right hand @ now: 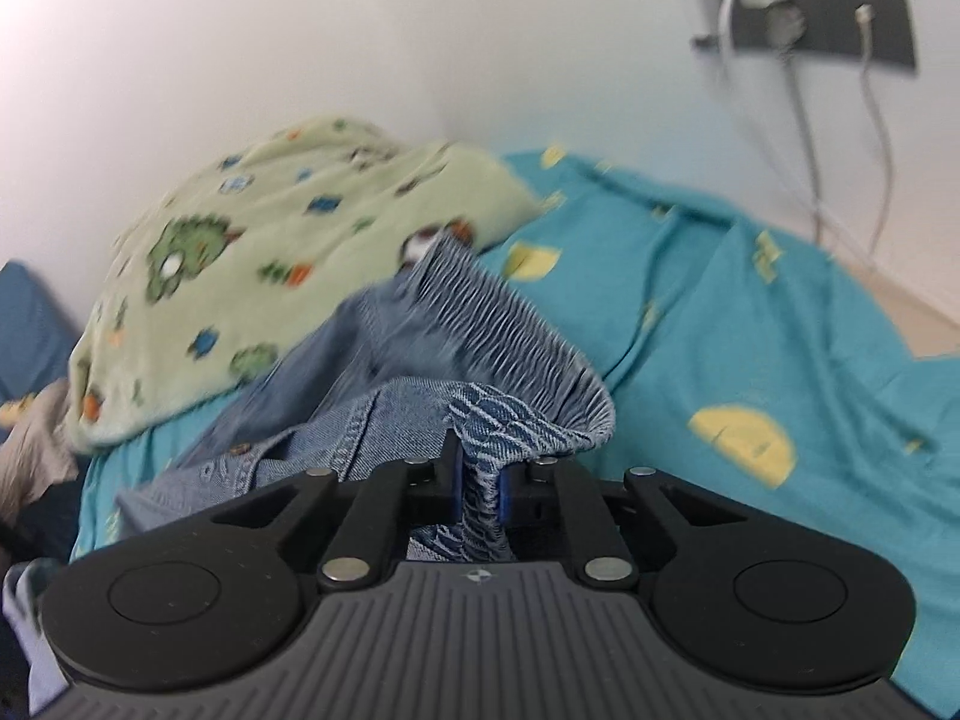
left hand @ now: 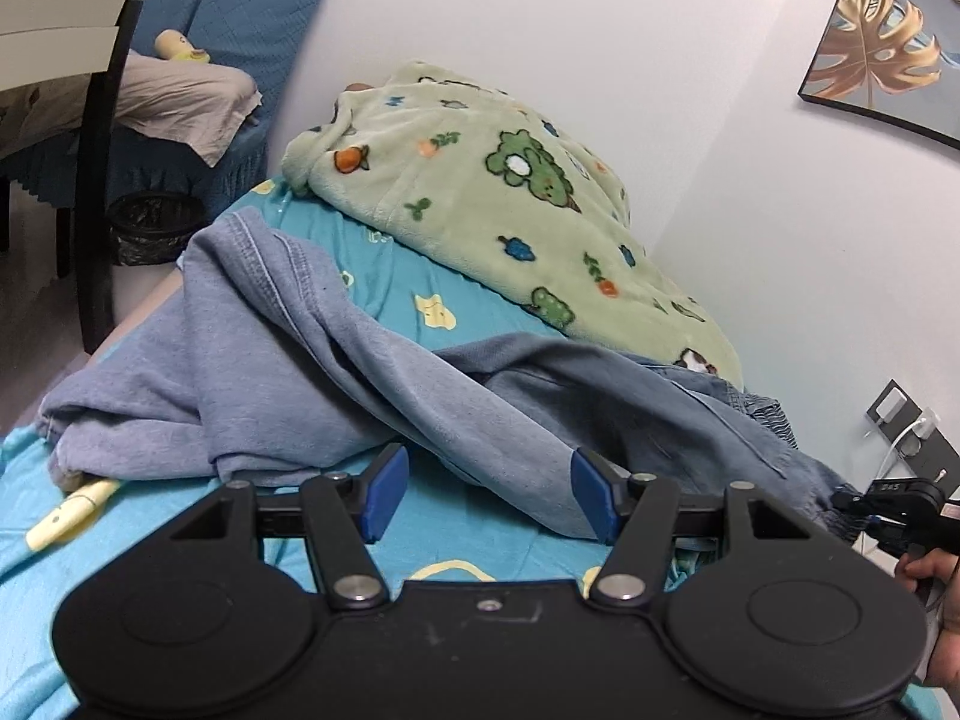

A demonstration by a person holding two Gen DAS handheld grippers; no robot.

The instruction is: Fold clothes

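My right gripper (right hand: 478, 489) pinches the jeans' (left hand: 312, 354) waistband; my left gripper (left hand: 483, 492) gapes over the leg, which runs toward the bed's (left hand: 420, 294) left edge.

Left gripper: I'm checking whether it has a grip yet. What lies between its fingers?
In the left wrist view, the left gripper stands open; a fold of the denim trousers and bare sheet lie between its fingers, unpinched.

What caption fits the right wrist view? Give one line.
Right gripper shut on jeans waistband over the bed.
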